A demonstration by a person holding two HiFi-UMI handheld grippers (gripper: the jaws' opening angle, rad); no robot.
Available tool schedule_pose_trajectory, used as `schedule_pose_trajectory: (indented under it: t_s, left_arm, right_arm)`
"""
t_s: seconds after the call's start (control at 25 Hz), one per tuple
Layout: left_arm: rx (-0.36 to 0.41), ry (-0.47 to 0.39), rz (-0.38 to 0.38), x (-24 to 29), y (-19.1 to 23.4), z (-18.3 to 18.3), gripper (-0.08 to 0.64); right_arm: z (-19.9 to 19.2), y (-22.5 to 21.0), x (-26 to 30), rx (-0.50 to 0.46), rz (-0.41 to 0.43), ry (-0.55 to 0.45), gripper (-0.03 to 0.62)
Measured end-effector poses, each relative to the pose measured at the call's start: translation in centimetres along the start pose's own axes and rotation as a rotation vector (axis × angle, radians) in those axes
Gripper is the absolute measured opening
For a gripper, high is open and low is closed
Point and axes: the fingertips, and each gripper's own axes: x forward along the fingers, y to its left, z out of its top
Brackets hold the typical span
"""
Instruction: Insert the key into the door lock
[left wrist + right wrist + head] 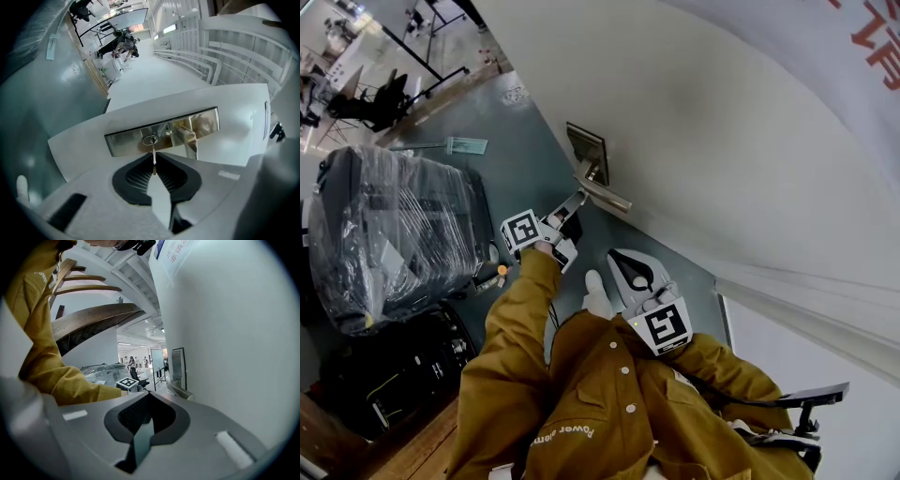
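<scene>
The metal lock plate [161, 135] sits on the white door [722, 141], with the oval keyhole [150, 139] on its left part and the lever handle [190, 140] on its right. My left gripper [153, 161] is shut on a thin key [153, 158], which points straight at the keyhole. The key's tip meets the slot; how deep it sits is unclear. In the head view the left gripper [569, 222] is just below the handle [602, 192]. My right gripper [149, 397] hangs back beside the door, shut with nothing in it, and is also in the head view [636, 272].
A bulky object wrapped in clear plastic [394, 234] stands on the grey floor to the left, with a black bag [389, 375] below it. A dark stand [806, 403] is at the lower right. Furniture and people are far off in the hall [117, 44].
</scene>
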Motion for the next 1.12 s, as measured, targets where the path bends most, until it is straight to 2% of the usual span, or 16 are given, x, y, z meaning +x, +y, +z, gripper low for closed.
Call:
schedule_pose_trajectory:
  t_s: [0.08, 0.2, 0.4, 0.56, 0.6, 0.68, 0.72, 0.88, 1.0, 1.12]
  left_arm:
    - [0.003, 0.011, -0.011, 0.1, -0.3, 0.1, 0.028]
    - [0.044, 0.035, 0.052, -0.3, 0.7, 0.3, 0.028]
    - [0.02, 0.043, -0.005, 0.3, -0.3, 0.1, 0.028]
    - [0.038, 0.046, 0.028, 0.1, 0.5, 0.6, 0.028]
    - [0.047, 0.045, 0.0, 0.1, -0.2, 0.7, 0.028]
    - [0.066, 0.047, -0.109, 0.7, -2.2, 0.4, 0.028]
    - [0.066, 0.049, -0.134, 0.9, -2.6, 0.2, 0.028]
    - [0.018, 0.048, 0.018, 0.3, 0.1, -0.2, 0.028]
    - [0.014, 0.031, 0.026, -0.1, 0.1, 0.4, 0.028]
    - [0.013, 0.027, 0.021, -0.1, 0.0, 0.8, 0.028]
  right_arm:
    - [0.1, 0.0, 0.0, -0.018, 0.001, -0.007, 0.006]
    - [0.3, -0.1, -0.1, -0.023, 0.0, -0.009, 0.006]
    - [0.2, -0.2, -0.2, -0.015, -0.007, -0.008, 0.006]
    - [0.5, -0.1, 0.0, 0.001, -0.013, -0.013, 0.006]
    - [0.8, 0.1, -0.1, 0.011, -0.017, -0.016, 0.006]
    - [1.4, 0.3, -0.5, 0.02, -0.028, -0.03, 0.006]
    - [1.4, 0.3, -0.7, 0.027, -0.035, -0.026, 0.006]
    - [0.7, 0.4, -0.7, 0.047, -0.04, 0.055, 0.006]
    - [0.8, 0.6, 0.0, 0.038, -0.023, 0.025, 0.006]
    - [0.5, 0.6, 0.1, 0.043, -0.031, 0.06, 0.006]
